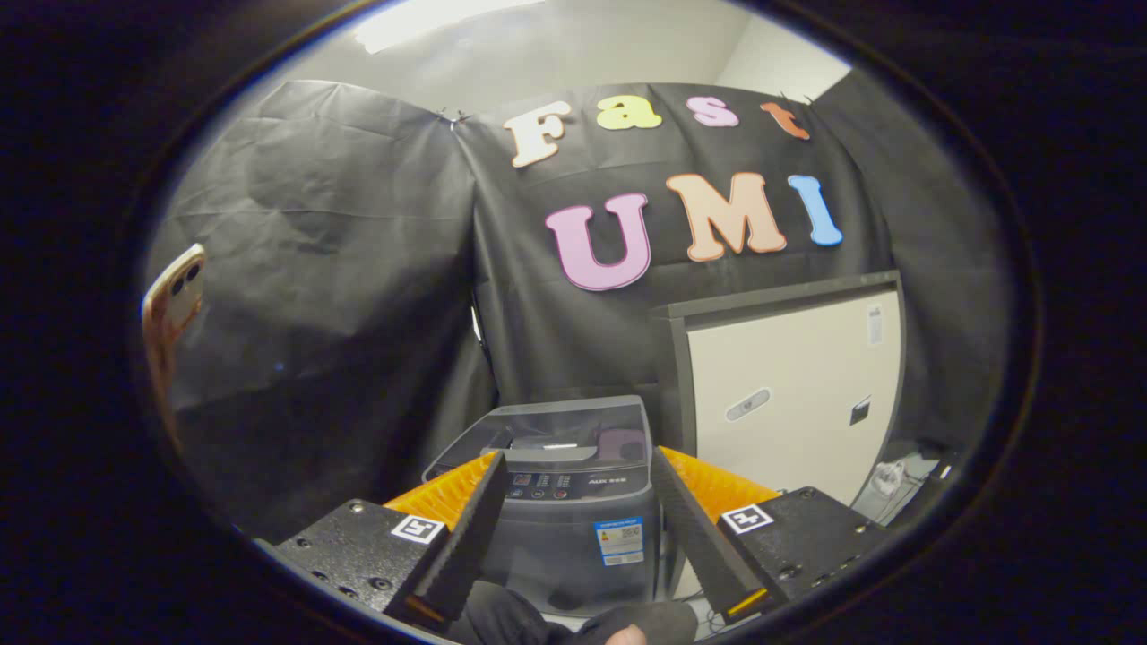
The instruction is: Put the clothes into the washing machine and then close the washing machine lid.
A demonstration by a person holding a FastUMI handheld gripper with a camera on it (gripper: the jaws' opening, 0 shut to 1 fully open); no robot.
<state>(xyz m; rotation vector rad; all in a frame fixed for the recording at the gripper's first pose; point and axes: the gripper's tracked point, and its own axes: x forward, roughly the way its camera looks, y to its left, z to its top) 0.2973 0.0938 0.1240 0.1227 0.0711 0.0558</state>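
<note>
A small grey top-loading washing machine (573,502) stands on the floor ahead of my gripper (578,466), framed between its two fingers. Its tinted lid (560,430) lies flat and shut over the top, with a control panel along the front edge. My gripper is open, fingers spread wide, with nothing held between them. A dark piece of cloth (573,623) lies low in front of the machine, just below the fingers, and a bit of a hand shows at its edge.
A white cabinet with a dark frame (789,394) stands right beside the machine on its right. Black cloth walls close the booth behind and to the left. A phone (175,305) is held up at the far left. Cables lie on the floor at the right.
</note>
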